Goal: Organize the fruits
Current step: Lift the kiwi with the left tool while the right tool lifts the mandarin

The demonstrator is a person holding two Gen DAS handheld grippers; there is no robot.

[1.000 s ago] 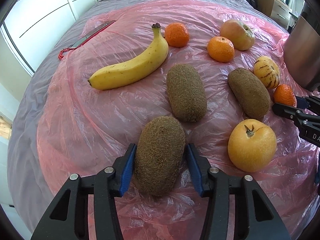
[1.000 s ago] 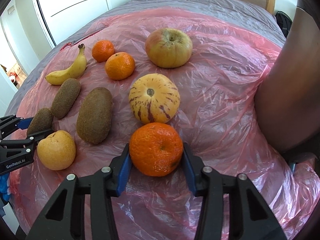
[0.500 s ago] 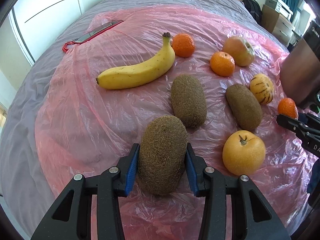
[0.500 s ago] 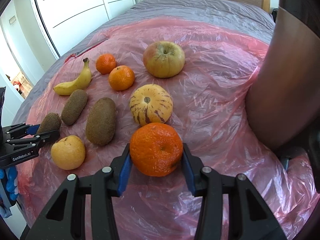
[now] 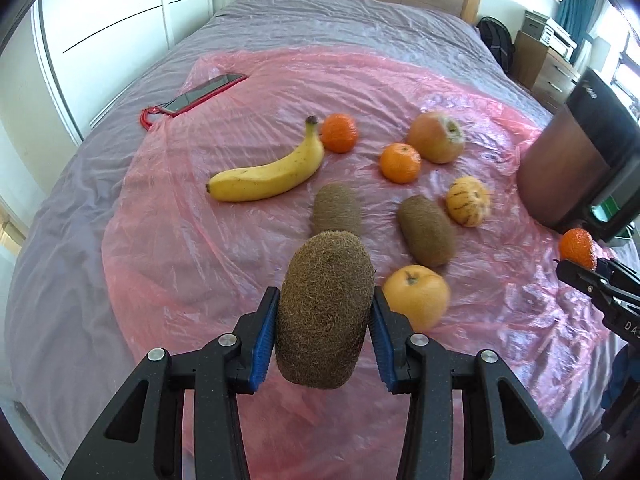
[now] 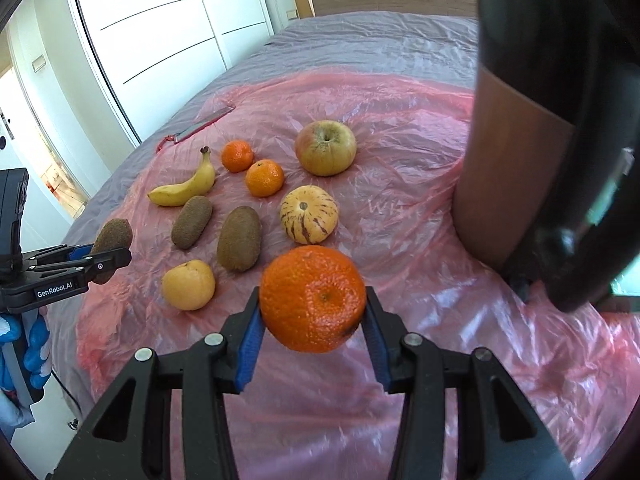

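Above the pink sheet (image 5: 168,264) on the bed, your left tongs (image 5: 323,330) clench a kiwi (image 5: 325,308) and your right tongs (image 6: 313,312) a mandarin (image 6: 313,298), both lifted clear for regrouping.

- "GenRobot.AI", white lettering on the side of the black plastic left tool (image 6: 110,258), seen at the left edge of the right wrist view.
- "DA", white letters cut off by the picture's edge, on the black body of the right tool (image 5: 578,266), seen at the right edge of the left wrist view.
- Faint pale lettering, perhaps "Wi…", on the crinkled pink plastic sheet (image 6: 400,240) near the striped yellow fruit; too faint to read in full.
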